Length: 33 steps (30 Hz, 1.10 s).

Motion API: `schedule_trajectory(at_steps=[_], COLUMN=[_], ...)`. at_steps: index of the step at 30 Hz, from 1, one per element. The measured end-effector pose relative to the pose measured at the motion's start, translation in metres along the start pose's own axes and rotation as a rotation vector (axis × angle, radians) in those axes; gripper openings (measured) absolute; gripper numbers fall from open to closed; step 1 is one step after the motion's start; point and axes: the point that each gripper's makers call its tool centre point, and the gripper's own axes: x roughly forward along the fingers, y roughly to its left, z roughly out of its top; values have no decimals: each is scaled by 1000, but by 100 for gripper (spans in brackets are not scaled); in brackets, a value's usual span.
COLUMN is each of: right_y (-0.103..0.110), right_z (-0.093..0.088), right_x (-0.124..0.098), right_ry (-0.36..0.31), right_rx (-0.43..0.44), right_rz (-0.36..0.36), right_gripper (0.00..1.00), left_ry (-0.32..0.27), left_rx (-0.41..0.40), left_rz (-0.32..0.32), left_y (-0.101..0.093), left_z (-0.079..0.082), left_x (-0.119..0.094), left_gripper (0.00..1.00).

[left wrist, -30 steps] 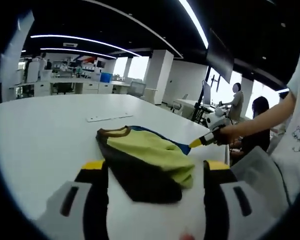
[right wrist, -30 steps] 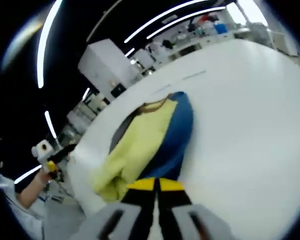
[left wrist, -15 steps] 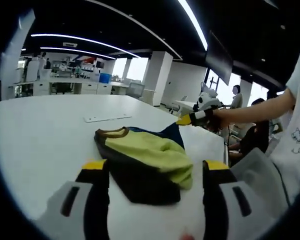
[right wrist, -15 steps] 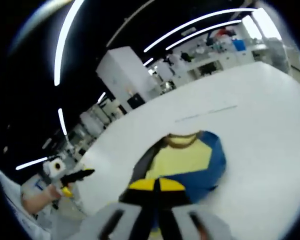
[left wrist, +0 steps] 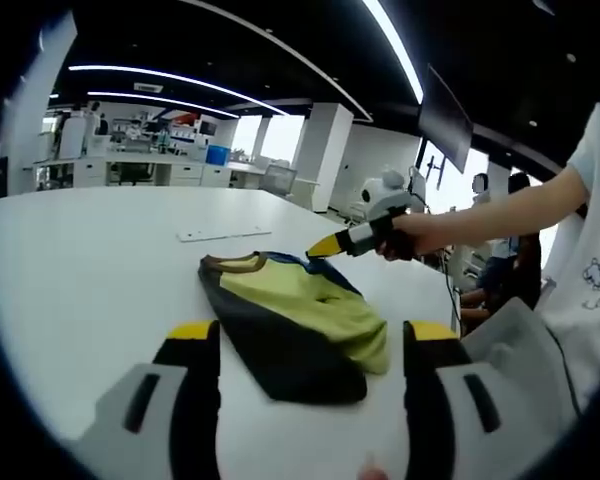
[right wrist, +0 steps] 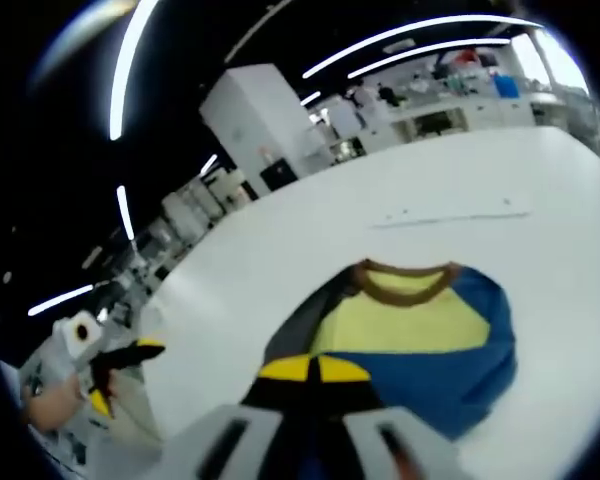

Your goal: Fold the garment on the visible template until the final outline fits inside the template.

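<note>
Since a second ago the right gripper, jaws clamped on the garment's blue edge, has swung over it, while the wide-open left gripper waits just short of its near dark hem.

— What is seen to have changed in the left gripper view?
— The right hand-held gripper, earlier held off at 3 o'clock beyond the garment, has been brought in over its far edge, near the collar.

— And in the right gripper view?
— The blue panel, a narrow strip a second ago, is now spread wide across the worktop, with the collar turned towards 12 o'clock. The left hand-held gripper has been shifted lower, to about 8 o'clock.

— Were the jaws altered?
— The right jaws are kept pressed together throughout.
</note>
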Motion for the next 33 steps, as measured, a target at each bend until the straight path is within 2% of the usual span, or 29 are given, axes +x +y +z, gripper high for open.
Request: schedule_trajectory(at_steps=[2,6,10,12,22,27,33], right_y=[5,-1,7,-2,-5,-1,-6], right_z=[-3,-8,-18,-20,-25,-26,-23], right_x=[6,28,39,49,51,45,40], right_ry=[7,36,75,99,129,118,104], right_rx=[-2,2,-10,-23,-39,-78,-152], right_rz=[-8,-11,-9,-13,-18,-3,20], right_gripper=[0,0,0,0,0,0,24], left_ry=[0,-3,-2,-2,-9,-8,-5], left_rx=[-3,-16,-26,-29,-39,-36,-35], left_rz=[2,8,11,11,16,13,11], left_y=[1,5,7,7,8,6,2], left_z=[-1,-3,-4,-4,-2,-2,-3], left_x=[0,1,3,4,6,6,5], left_gripper=[72,71,71,71,71,71,71])
